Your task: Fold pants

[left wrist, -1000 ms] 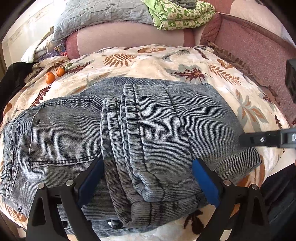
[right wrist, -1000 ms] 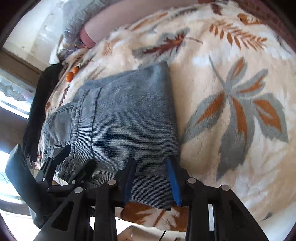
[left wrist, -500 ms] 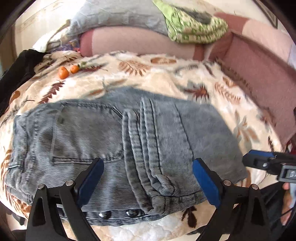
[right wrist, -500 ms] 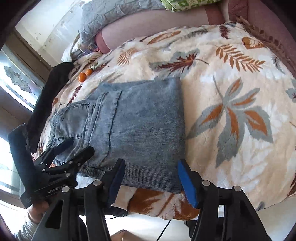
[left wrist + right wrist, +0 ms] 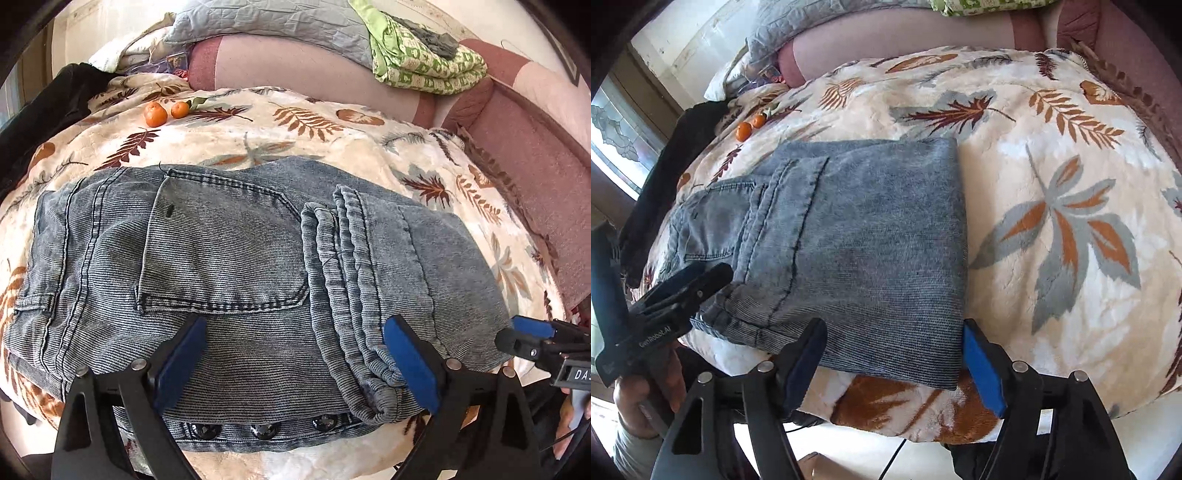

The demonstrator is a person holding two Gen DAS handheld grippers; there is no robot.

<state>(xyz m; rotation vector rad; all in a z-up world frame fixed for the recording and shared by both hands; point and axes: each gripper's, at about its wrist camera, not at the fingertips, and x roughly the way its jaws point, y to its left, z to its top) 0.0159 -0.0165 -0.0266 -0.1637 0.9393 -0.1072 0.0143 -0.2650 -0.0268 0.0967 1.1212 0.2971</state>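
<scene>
From the left wrist view, the left claw (image 5: 291, 362) is spread wide with nothing between its blue pads (image 5: 181, 354), hovering over the near edge of the folded pants (image 5: 236, 258). The pants lie flat on the leaf-print blanket (image 5: 258, 122) covering the bed, back pocket facing up, the leg hems folded over onto the seat area and a row of dark buttons (image 5: 262, 430) along the closest edge. Two small oranges (image 5: 164, 112) sit together on the blanket beyond the pants, near a dark garment (image 5: 51, 107), and a green patterned blanket (image 5: 424, 62) is piled at the head of the bed. The right claw's tip (image 5: 532, 339) shows at the right, just beside the pants' fold. From the right wrist view, the right claw (image 5: 894, 354) is likewise released, its pads straddling the near right corner of the pants (image 5: 871, 251) without gripping it. The left claw (image 5: 683, 291) appears at the left, over the pants' near left edge.
</scene>
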